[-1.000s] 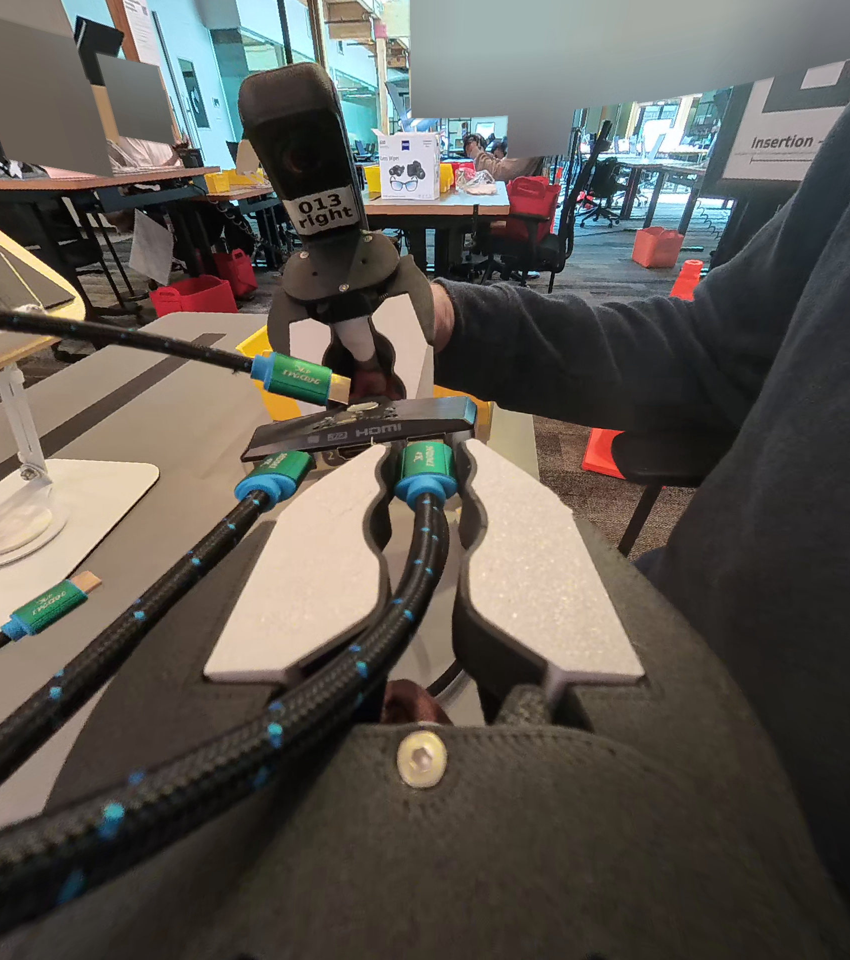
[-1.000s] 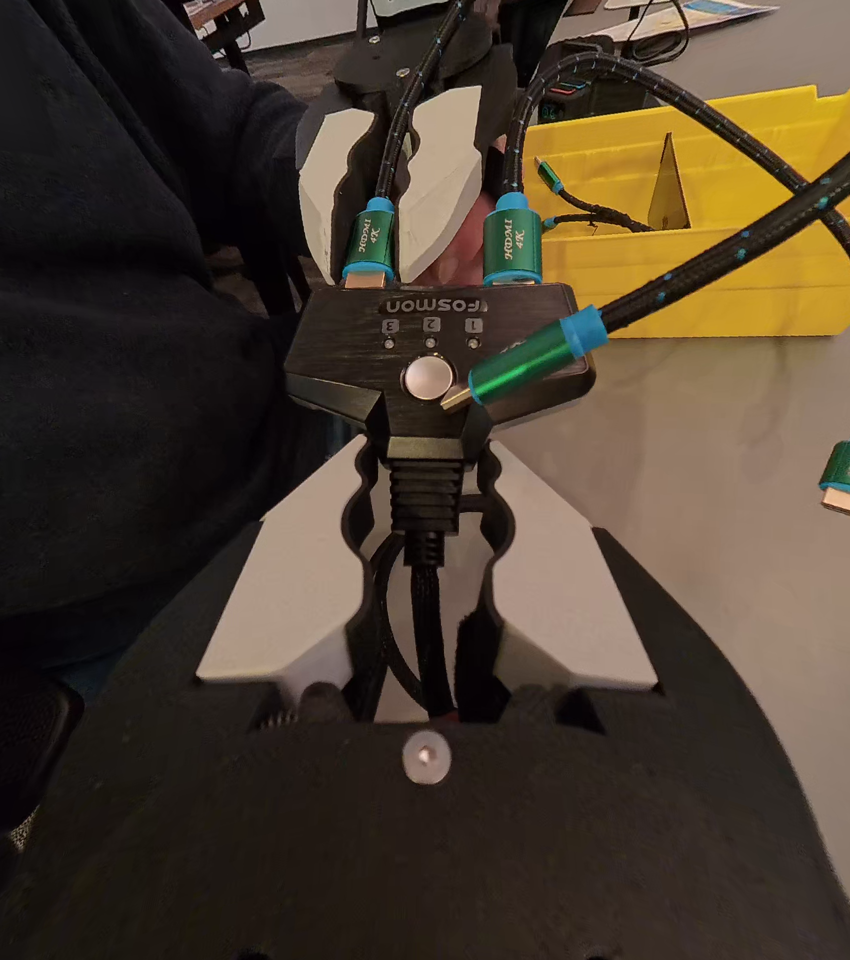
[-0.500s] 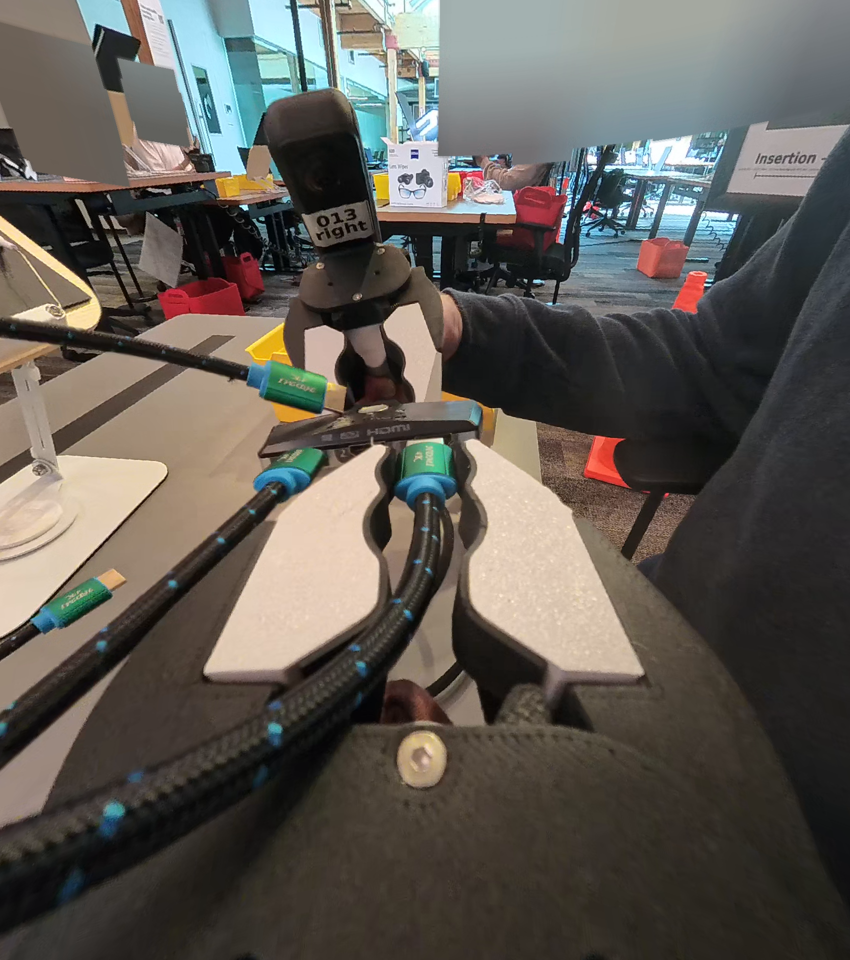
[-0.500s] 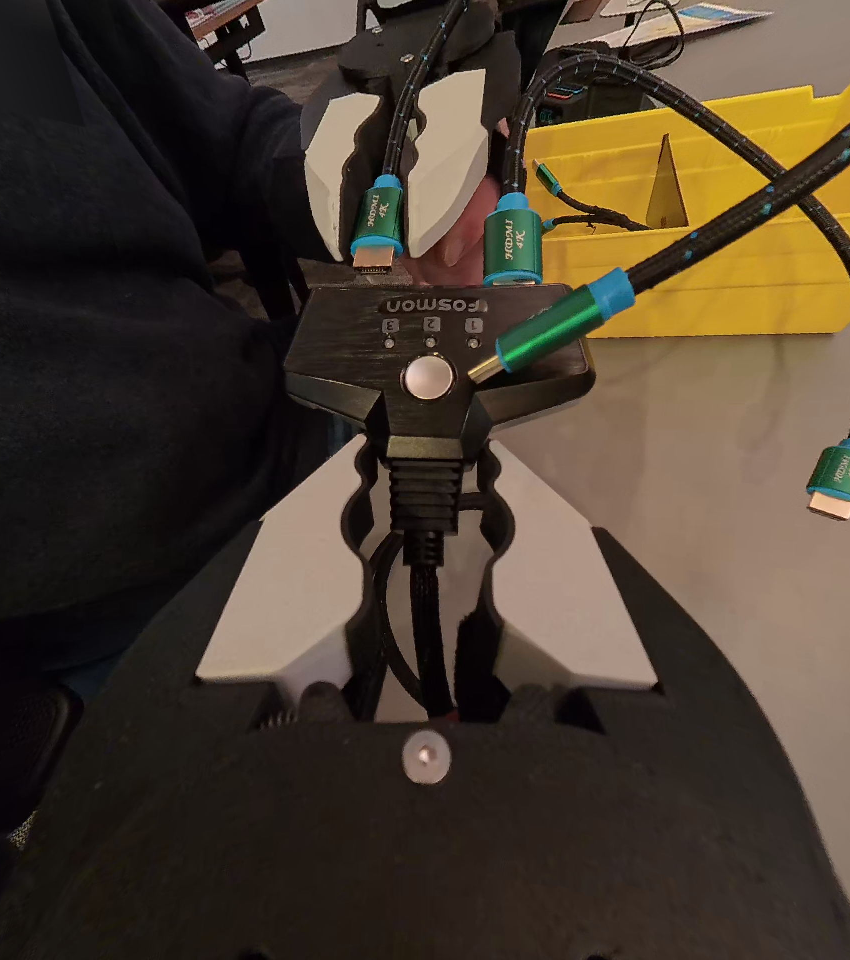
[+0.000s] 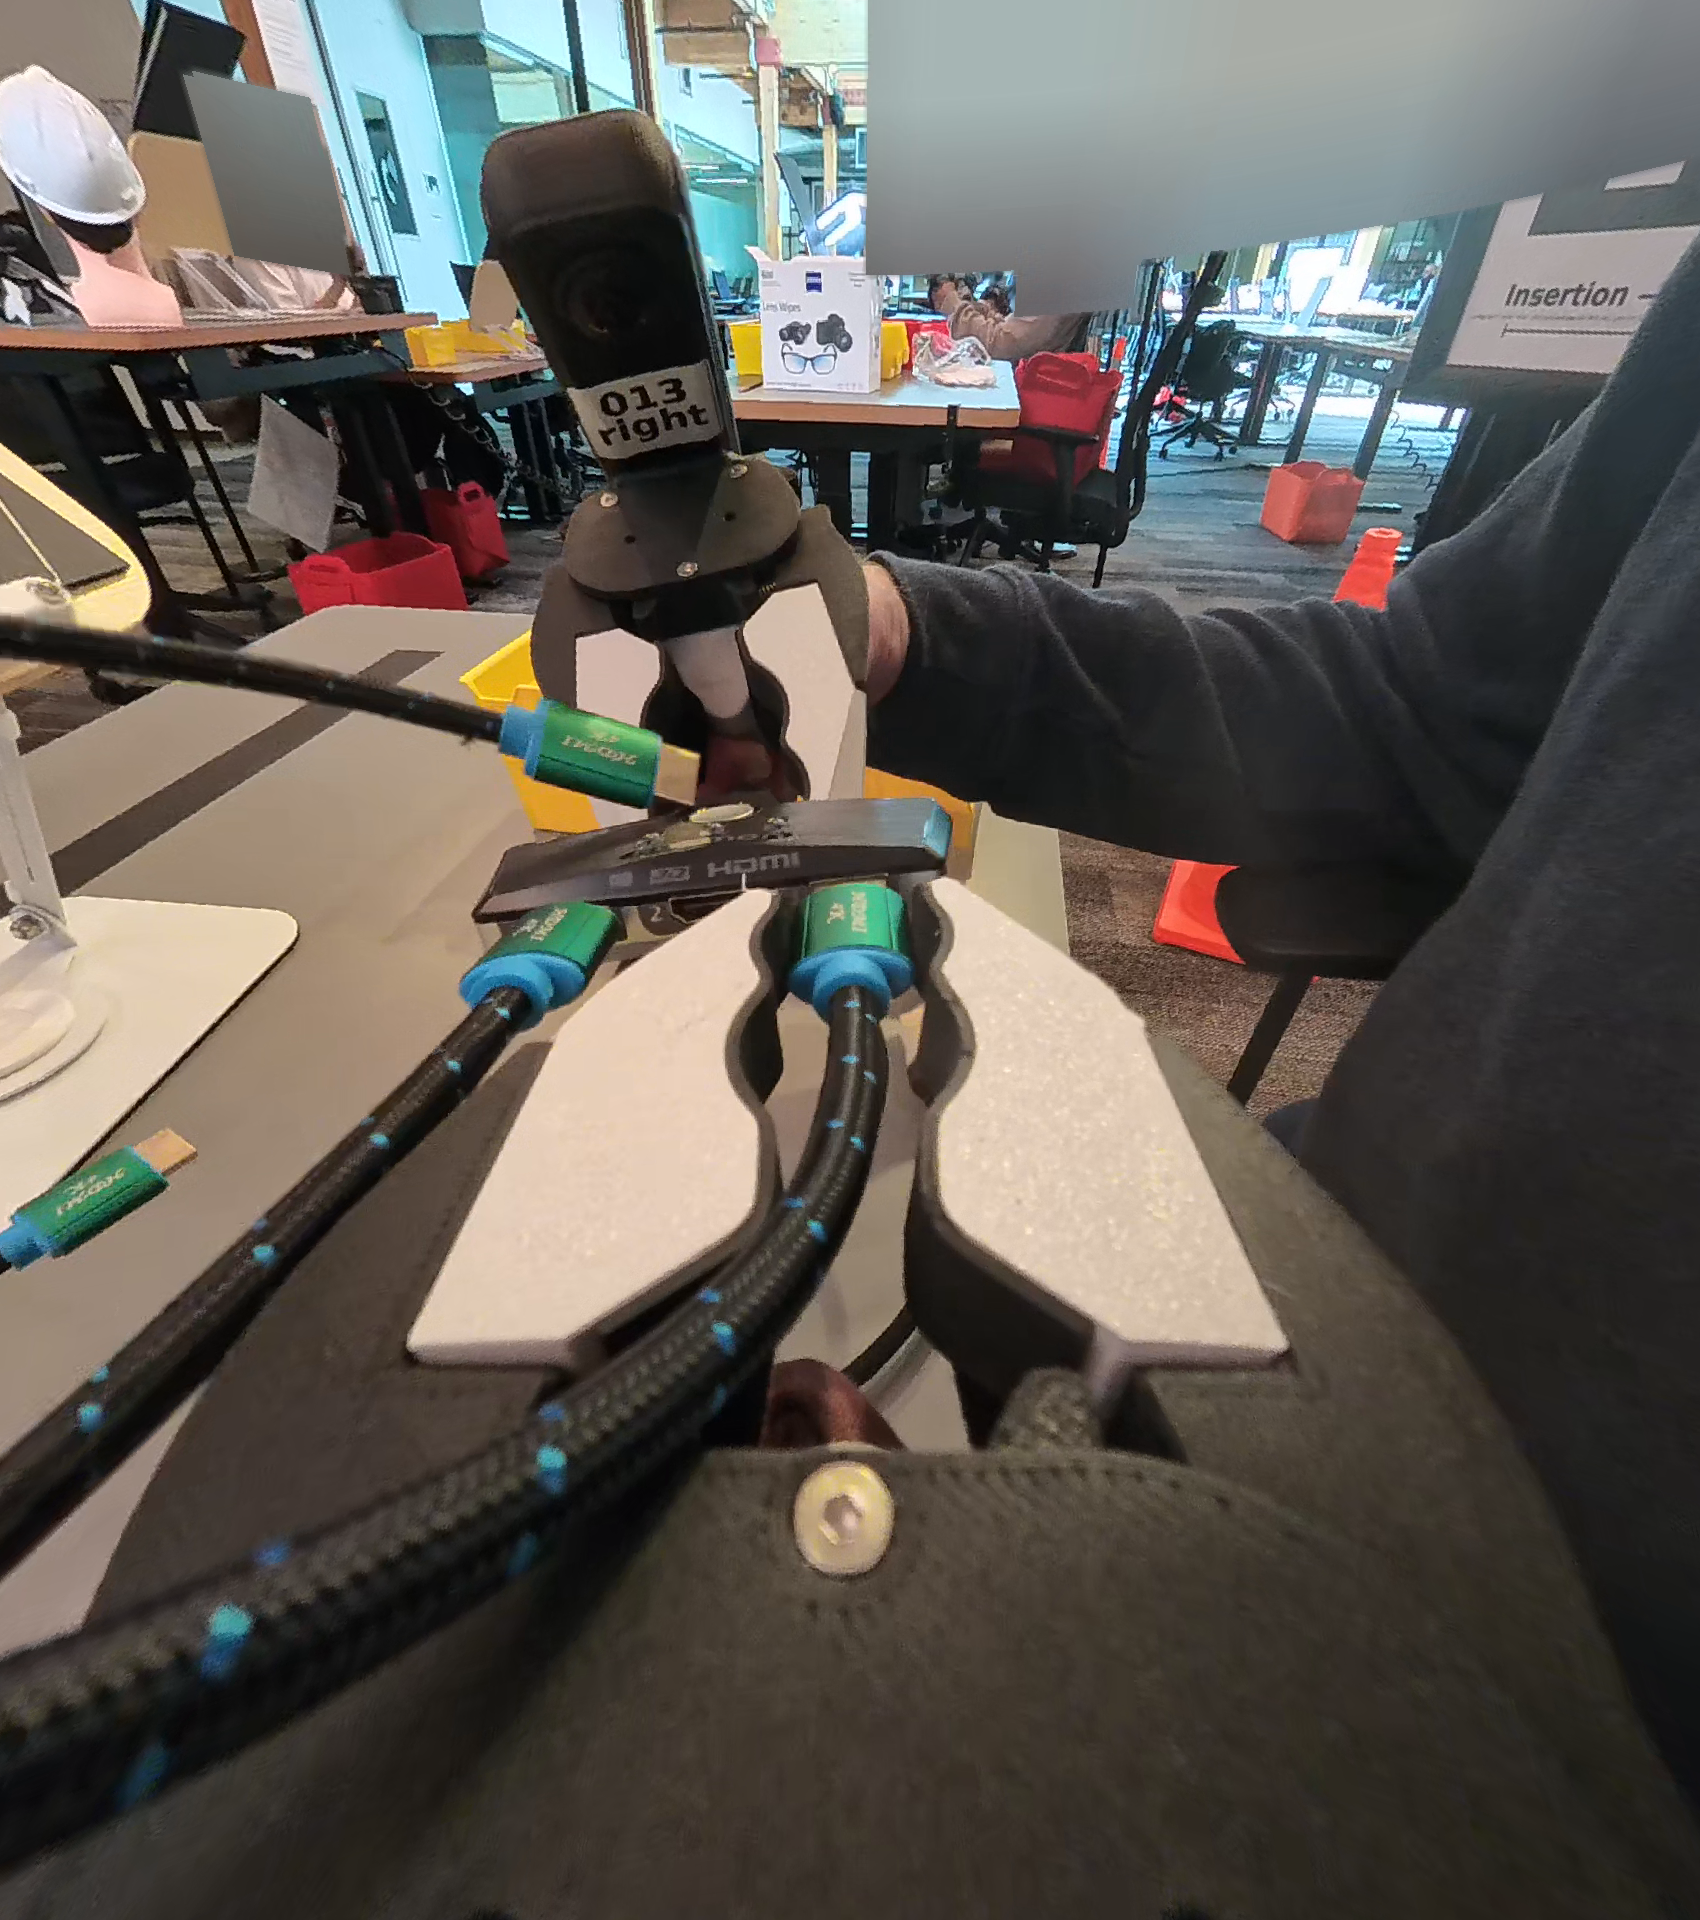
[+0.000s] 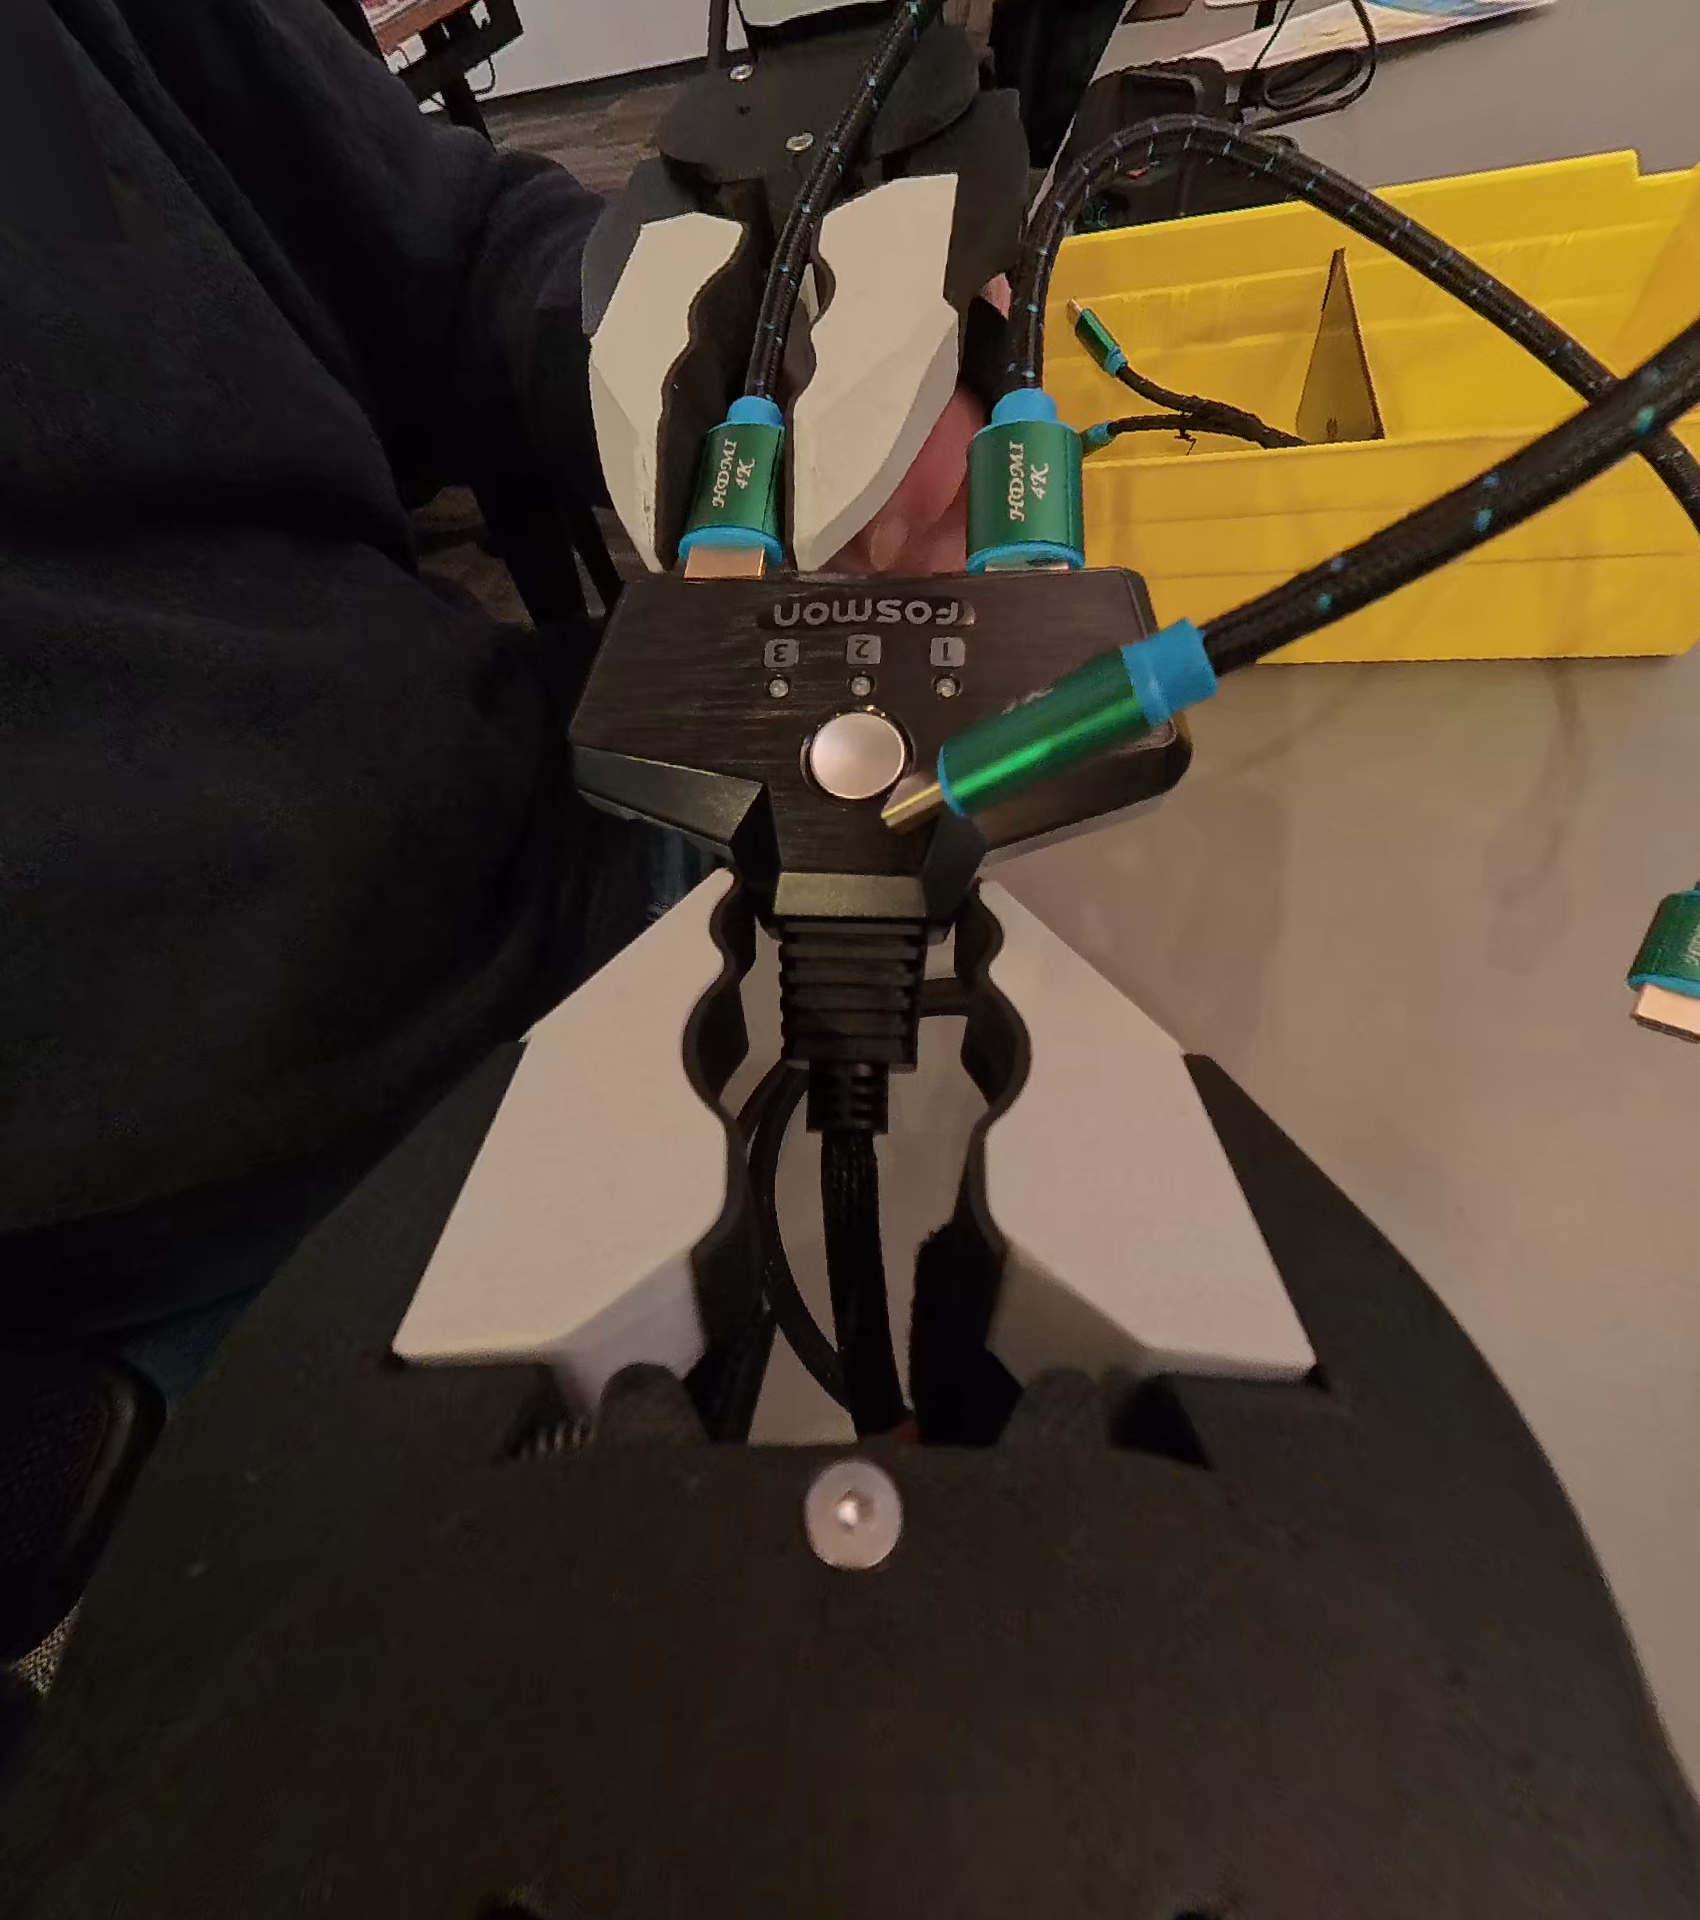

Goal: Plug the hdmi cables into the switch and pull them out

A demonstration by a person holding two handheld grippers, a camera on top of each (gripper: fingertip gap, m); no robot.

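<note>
Switch (image 6: 856,717) gripped by right gripper (image 6: 851,935), left gripper (image 5: 841,935) clasping one of four green plugs (image 5: 846,925)

Writing marks the switch (image 6: 721,717), plugs (image 6: 1025,488) (green) and a sticker (image 5: 654,407).

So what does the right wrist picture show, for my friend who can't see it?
The right gripper clamps the tail of a black HDMI switch held above a grey table. Opposite, the left gripper holds a green HDMI plug at one port; a second plug sits plugged in beside it. A yellow bin stands behind.
</note>
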